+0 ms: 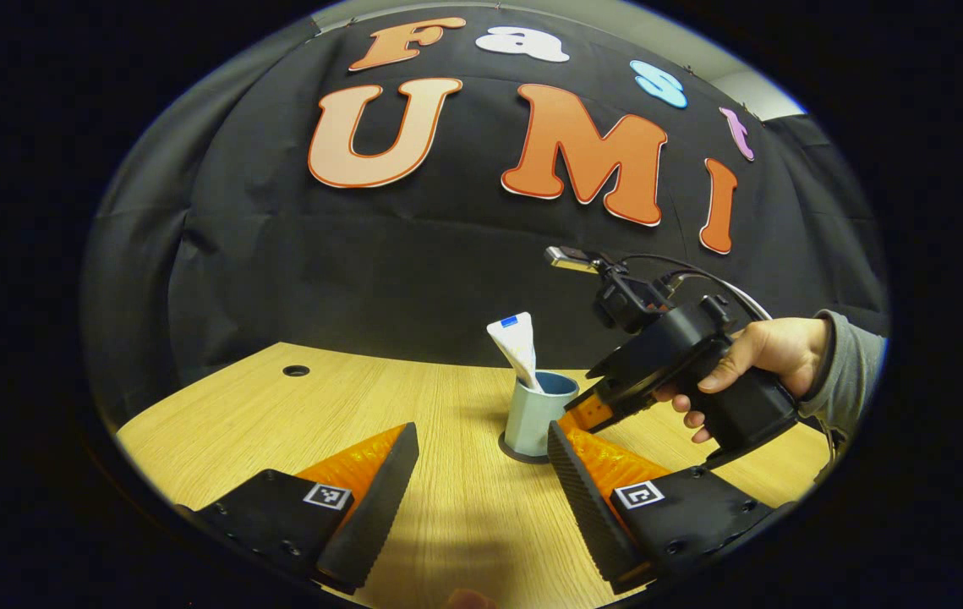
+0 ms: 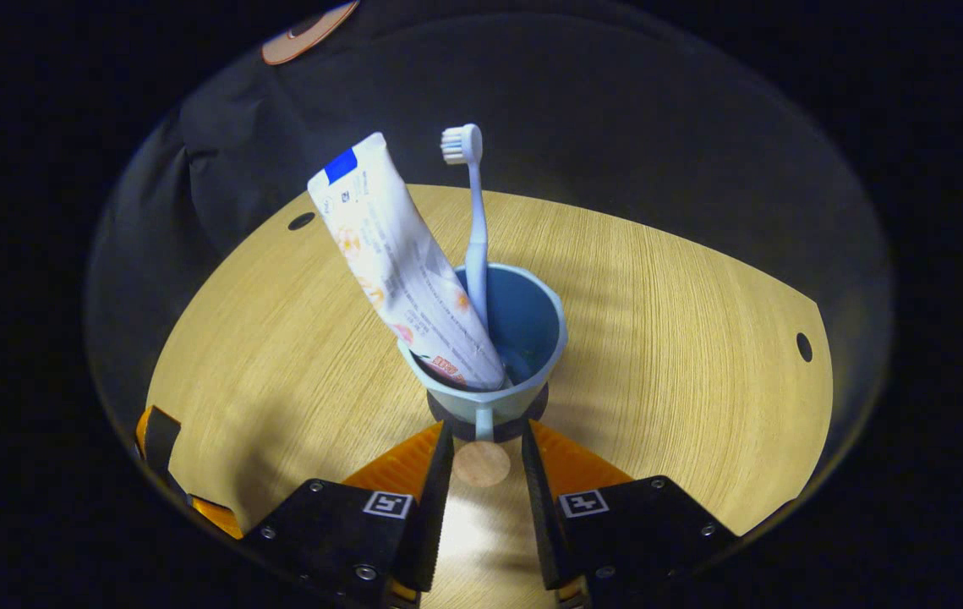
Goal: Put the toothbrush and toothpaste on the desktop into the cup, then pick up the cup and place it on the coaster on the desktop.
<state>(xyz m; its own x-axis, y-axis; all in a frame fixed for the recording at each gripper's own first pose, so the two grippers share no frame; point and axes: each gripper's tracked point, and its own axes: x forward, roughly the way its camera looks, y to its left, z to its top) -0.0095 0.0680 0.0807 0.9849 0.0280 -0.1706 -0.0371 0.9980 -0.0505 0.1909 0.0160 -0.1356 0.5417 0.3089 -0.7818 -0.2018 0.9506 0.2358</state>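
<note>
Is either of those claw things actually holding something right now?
Nothing is held. The right gripper brackets the cup handle without touching it, cup on its coaster. The left gripper is open over the desk.

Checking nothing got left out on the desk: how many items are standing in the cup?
2: the toothpaste leans toward the cup's left side, and the toothbrush stands upright just behind it, head up.

Matt wood-grain desktop (image 2: 659,338), glossy plastic cup (image 2: 532,321) – smooth toothpaste (image 2: 401,262)
</note>
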